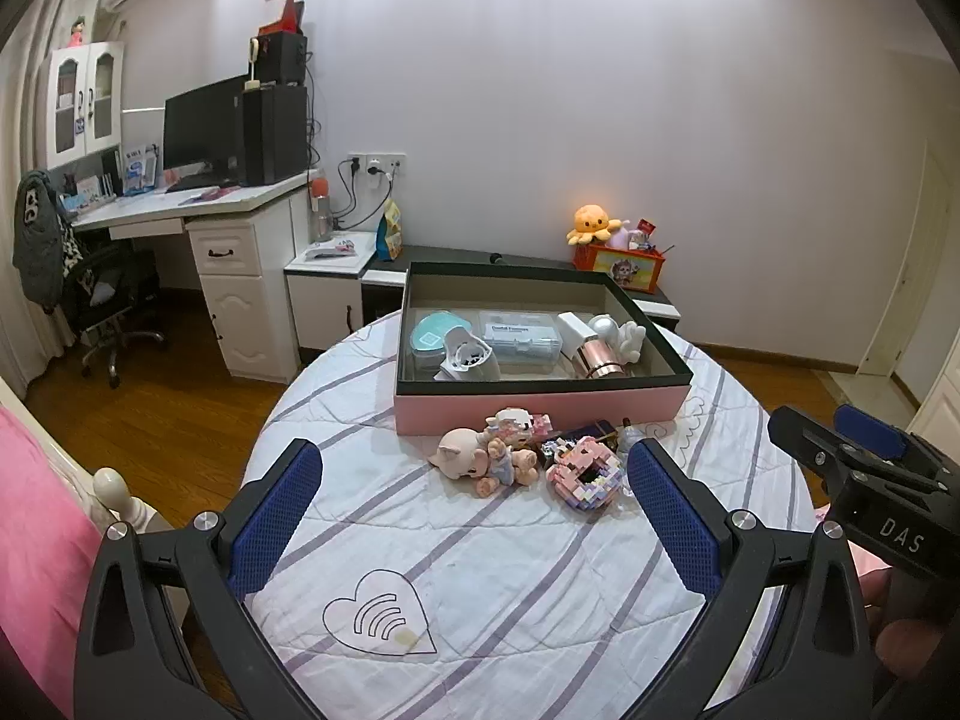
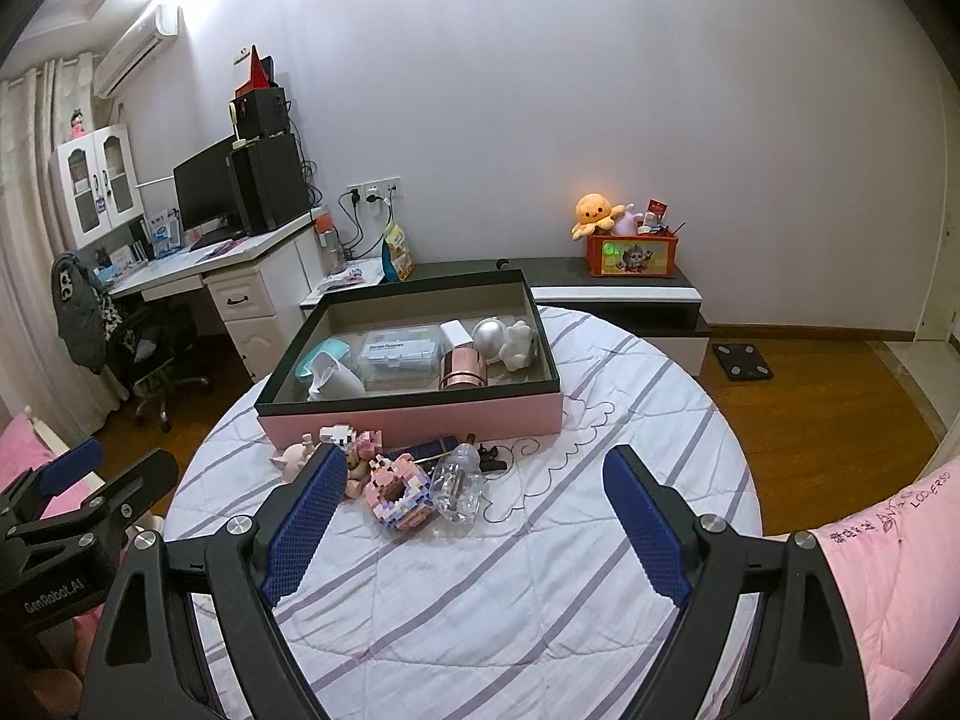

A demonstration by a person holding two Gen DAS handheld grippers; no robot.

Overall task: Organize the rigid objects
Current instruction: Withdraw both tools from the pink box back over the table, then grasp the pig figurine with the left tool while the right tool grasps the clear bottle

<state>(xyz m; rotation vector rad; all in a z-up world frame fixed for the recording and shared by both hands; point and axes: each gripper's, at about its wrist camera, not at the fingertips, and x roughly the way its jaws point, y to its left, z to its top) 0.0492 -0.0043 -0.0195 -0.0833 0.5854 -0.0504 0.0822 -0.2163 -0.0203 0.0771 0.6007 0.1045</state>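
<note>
A pink box with a dark rim [image 1: 540, 405] [image 2: 414, 414] stands on the striped bed cover and holds several items, among them a clear case [image 1: 521, 336] and a copper cylinder [image 1: 597, 363]. In front of it lie a pig figure [image 1: 474, 459], a pink block donut [image 1: 585, 480] [image 2: 399, 489] and a clear bottle [image 2: 459, 483]. My left gripper [image 1: 474, 516] is open and empty, just short of the pig and donut. My right gripper [image 2: 474, 516] is open and empty, near the bottle.
A desk with monitor [image 1: 204, 132] and office chair [image 1: 102, 300] stand at the left. A low dark cabinet [image 2: 600, 288] behind the bed carries an orange toy bin [image 2: 633, 258]. Wooden floor surrounds the bed; pink bedding [image 2: 900, 570] lies at the right.
</note>
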